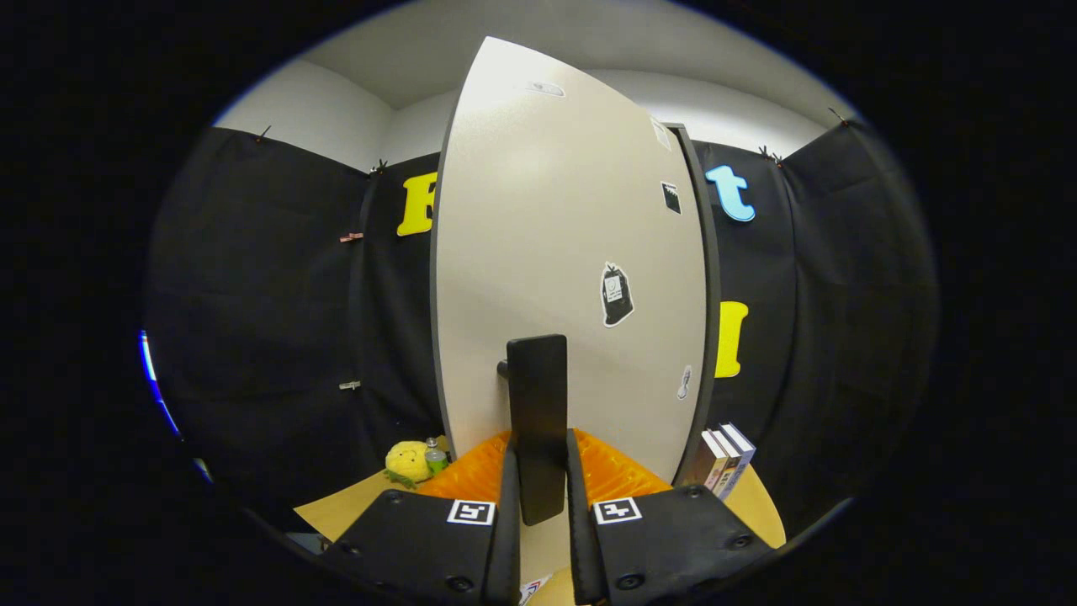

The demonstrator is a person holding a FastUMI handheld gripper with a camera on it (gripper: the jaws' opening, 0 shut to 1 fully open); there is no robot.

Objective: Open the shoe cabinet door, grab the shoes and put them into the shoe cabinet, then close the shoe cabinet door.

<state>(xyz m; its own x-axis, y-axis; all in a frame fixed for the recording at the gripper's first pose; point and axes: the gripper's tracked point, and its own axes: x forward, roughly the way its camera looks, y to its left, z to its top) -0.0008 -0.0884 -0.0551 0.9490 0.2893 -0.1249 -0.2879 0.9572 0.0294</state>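
Tongs (538, 471) clenched on upright handle (537, 421) — long axis vertical — of pale cabinet door (555, 252).

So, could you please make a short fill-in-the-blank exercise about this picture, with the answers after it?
1. The hand-held gripper has its fingers closed on the dark ____ of the cabinet door.
2. The books stand upright on the ____ side of the door.
3. The plush toy beside the small bottle is ____ in colour.

Missing words: handle; right; yellow
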